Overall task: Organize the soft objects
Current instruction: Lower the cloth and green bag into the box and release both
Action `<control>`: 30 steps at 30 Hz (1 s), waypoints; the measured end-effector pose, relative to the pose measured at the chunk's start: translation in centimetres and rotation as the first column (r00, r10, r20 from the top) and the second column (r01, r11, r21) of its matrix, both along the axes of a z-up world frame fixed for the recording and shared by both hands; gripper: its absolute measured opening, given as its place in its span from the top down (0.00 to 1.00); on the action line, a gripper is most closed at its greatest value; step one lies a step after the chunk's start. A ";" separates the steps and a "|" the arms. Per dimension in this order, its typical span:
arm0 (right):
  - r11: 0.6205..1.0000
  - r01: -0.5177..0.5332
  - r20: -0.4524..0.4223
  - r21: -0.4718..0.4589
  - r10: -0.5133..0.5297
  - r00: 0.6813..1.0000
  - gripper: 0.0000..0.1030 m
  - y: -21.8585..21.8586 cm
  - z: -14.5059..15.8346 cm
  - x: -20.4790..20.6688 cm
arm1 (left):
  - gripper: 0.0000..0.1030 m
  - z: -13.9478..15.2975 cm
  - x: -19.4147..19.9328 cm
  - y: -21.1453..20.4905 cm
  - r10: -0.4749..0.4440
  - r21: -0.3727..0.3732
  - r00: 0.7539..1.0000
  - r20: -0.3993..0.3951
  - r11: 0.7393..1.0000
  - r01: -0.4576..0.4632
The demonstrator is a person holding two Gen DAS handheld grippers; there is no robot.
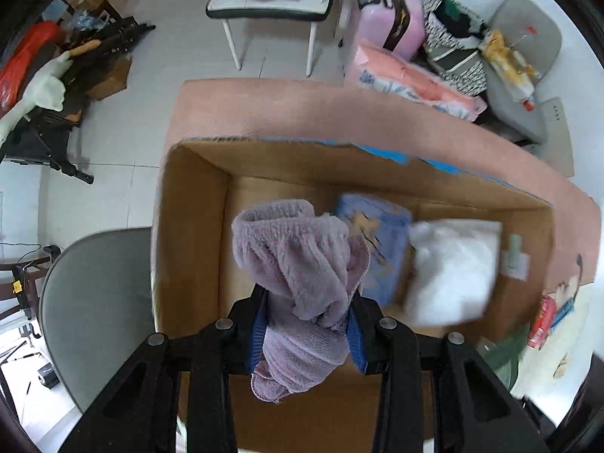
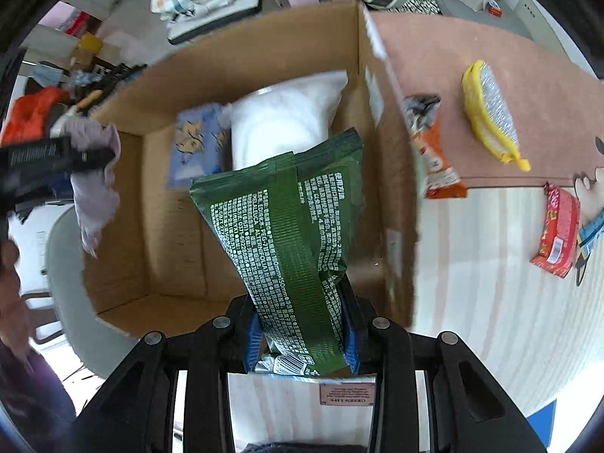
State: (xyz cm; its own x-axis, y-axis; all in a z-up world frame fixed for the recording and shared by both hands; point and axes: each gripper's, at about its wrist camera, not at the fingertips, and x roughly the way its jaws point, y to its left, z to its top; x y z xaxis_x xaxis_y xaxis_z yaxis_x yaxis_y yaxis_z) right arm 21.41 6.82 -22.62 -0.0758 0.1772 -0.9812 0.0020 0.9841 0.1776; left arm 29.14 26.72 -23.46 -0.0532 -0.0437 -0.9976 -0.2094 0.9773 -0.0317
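My left gripper (image 1: pixel 307 324) is shut on a lilac fleece cloth (image 1: pixel 302 264) and holds it above the open cardboard box (image 1: pixel 188 204). Inside the box lie a blue printed pack (image 1: pixel 381 241) and a white padded bag (image 1: pixel 453 268). My right gripper (image 2: pixel 302 336) is shut on a green wet-wipes pack (image 2: pixel 290 234), held over the box's near edge (image 2: pixel 396 196). The right wrist view also shows the left gripper with the lilac cloth (image 2: pixel 94 173) at the box's left side, the blue pack (image 2: pixel 196 143) and the white bag (image 2: pixel 287 120).
On the table to the right of the box lie an orange snack packet (image 2: pixel 434 151), a yellow sponge scrubber (image 2: pixel 490 113) and a red packet (image 2: pixel 558 234). A grey chair (image 1: pixel 94 309) stands left of the box. Bedding, bags and clutter fill the floor behind.
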 end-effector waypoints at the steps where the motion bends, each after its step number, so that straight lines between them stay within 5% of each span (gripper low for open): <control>1: 1.000 0.005 -0.006 -0.007 -0.005 1.000 0.65 -0.8 -0.5 0.6 | 0.68 -1.1 0.6 0.0 -0.014 0.003 1.000 -0.016 1.000 0.014; 10: 0.997 0.021 -0.074 -0.076 -0.027 0.997 0.65 0.5 -5.0 1.1 | 0.68 -7.6 2.4 -1.6 -0.072 0.000 0.984 -0.160 0.997 0.073; 21: 0.997 0.027 -0.131 -0.066 -0.035 0.991 0.59 1.7 -7.2 2.1 | 0.62 -7.5 2.0 -1.1 -0.057 -0.053 0.984 -0.170 0.997 0.049; 24: 0.999 0.033 -0.128 -0.036 -0.037 0.991 0.40 1.7 -6.9 2.3 | 0.47 -6.1 2.3 -0.7 -0.048 -0.061 0.989 -0.139 0.997 0.040; 26: 0.999 0.027 -0.107 -0.048 -0.032 0.994 0.36 1.7 -6.0 2.4 | 0.21 -4.8 2.6 -0.7 -0.060 -0.048 0.994 -0.097 0.997 0.056; 30: 0.998 -0.003 -0.056 -0.063 -0.001 0.998 0.21 2.2 -3.8 2.5 | 0.06 -1.6 1.8 -0.7 -0.078 -0.032 0.997 -0.028 0.997 0.077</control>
State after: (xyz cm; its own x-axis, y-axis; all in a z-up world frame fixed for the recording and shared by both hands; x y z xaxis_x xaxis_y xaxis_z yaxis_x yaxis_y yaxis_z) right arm 23.94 8.99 -26.45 -0.1308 0.1147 -0.9847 0.0093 0.9934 0.1145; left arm 30.99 25.98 -25.04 -0.0865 -0.0690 -0.9939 -0.1344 0.9893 -0.0570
